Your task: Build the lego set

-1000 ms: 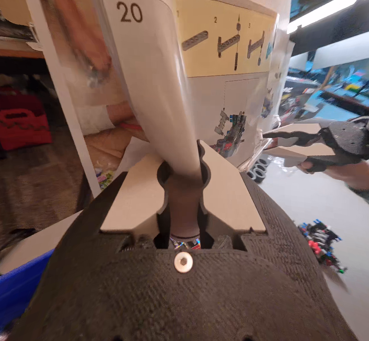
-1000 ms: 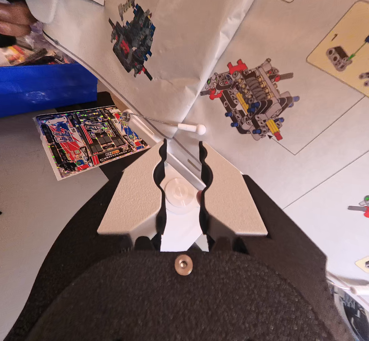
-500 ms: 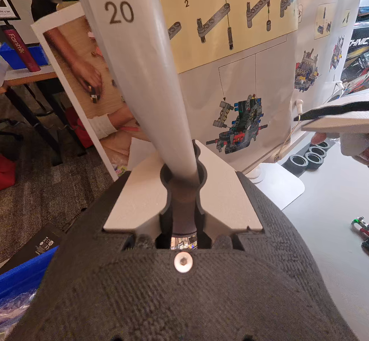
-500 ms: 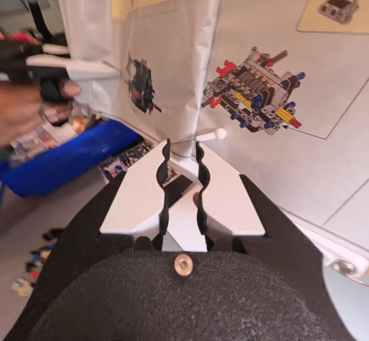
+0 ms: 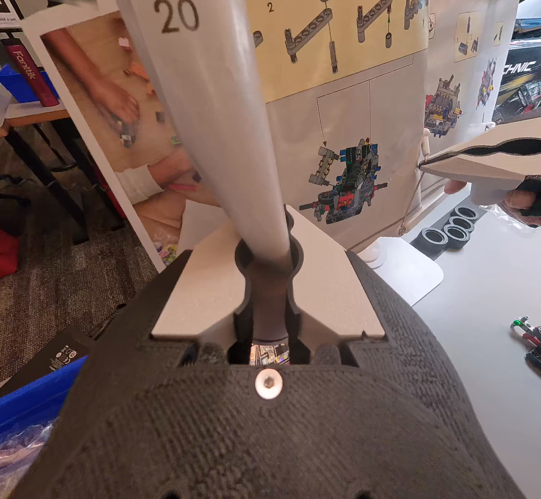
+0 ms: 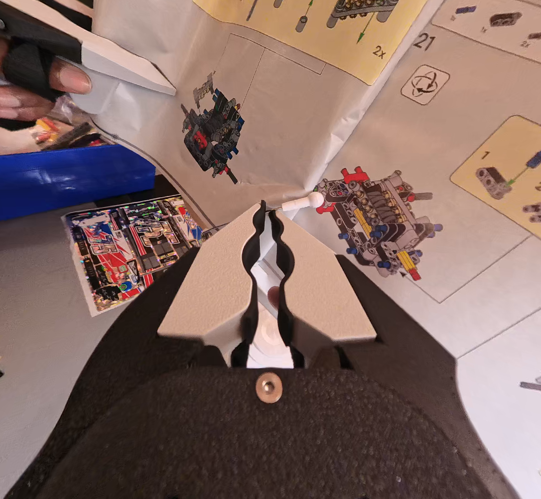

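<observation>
The instruction booklet stands upright on a white stand at the far side of the table. One curled page runs down between the left gripper's fingers, which pinch it. The right gripper, jaws nearly closed with only a thin gap, points at the stand's wire page holder; whether it grips anything cannot be told. A holographic sticker sheet lies to the left, near a blue bin. Black tyres sit right of the stand.

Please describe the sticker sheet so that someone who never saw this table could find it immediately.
Start from the open instruction booklet standing on its white stand. Left of its lower edge is a blue bin. The sticker sheet lies flat on the grey table in front of that bin; it alone has a glittering surface, printed in red, blue and black.
</observation>
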Demonstrator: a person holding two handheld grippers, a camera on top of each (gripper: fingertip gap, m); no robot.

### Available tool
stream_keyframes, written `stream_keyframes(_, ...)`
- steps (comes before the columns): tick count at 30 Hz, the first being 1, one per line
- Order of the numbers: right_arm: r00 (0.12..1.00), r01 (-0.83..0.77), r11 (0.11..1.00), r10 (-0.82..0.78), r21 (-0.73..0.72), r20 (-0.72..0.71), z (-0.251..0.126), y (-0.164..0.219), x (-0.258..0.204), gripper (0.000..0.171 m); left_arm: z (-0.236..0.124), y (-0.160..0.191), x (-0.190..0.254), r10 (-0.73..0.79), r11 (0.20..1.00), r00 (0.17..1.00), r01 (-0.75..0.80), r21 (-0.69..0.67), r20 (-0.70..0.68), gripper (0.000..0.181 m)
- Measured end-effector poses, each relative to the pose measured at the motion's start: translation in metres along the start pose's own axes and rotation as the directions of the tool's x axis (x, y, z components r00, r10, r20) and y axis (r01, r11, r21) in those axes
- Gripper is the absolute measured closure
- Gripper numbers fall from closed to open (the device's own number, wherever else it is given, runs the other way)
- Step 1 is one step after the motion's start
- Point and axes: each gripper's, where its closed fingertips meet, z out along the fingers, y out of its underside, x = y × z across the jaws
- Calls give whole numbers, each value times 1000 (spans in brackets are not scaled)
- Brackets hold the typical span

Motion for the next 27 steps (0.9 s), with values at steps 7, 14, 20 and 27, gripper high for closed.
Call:
stream_keyframes(7,965,258,961,-261,100,16,0,-5,-5,171,0,1,-2,-1,1000,1000,1,-3,16,166)
stream_keyframes(14,994,98,982,-106,161,38,-2,-4,-4,171,0,0,-7,-3,1000,998,3,10,60,157)
stream_keyframes(20,996,89,986,-93,142,18,-12,-2,-3,163,-24,-7,-29,-54,997,985,45,59,164,110)
stream_keyframes(27,955,241,970,-239,-7,-178,-32,34,36,165,-75,-29,-54,-101,979,913,20,204,396,109)
